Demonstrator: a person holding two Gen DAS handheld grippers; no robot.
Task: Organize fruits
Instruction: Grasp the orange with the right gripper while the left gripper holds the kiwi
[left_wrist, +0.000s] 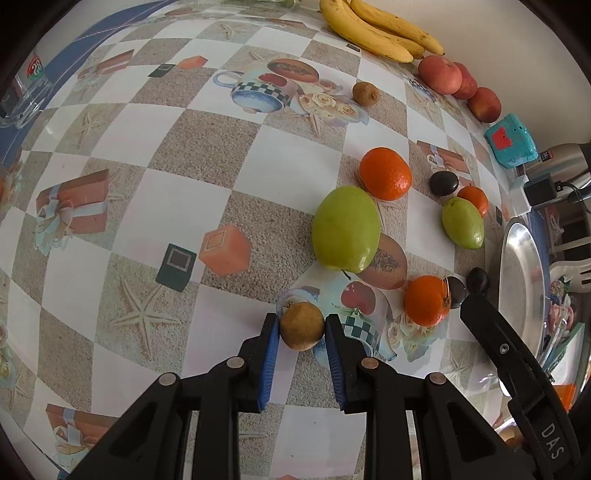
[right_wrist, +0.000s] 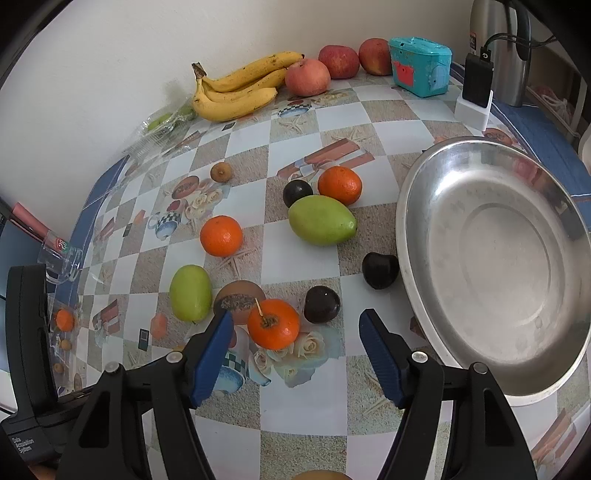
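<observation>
Brown fruit (left_wrist: 302, 326) on desk (left_wrist: 258, 147), pinched between blue pads of left claw (left_wrist: 301, 330): grasp step, not yet lifted. Right claw (right_wrist: 295, 326) wide, empty, straddling orange (right_wrist: 273, 324) without touching; dark plum (right_wrist: 321, 304) just beyond. Steel bowl (right_wrist: 417, 229) bare, to right. Next move likely: lift brown fruit clear of green mango (left_wrist: 346, 234), carry toward bowl.

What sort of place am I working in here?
Most likely a home kitchen or dining table against a wall: a patterned plastic tablecloth, loose fruit such as the bananas, a steel basin, and a metal kettle or flask by a plugged-in charger.
</observation>
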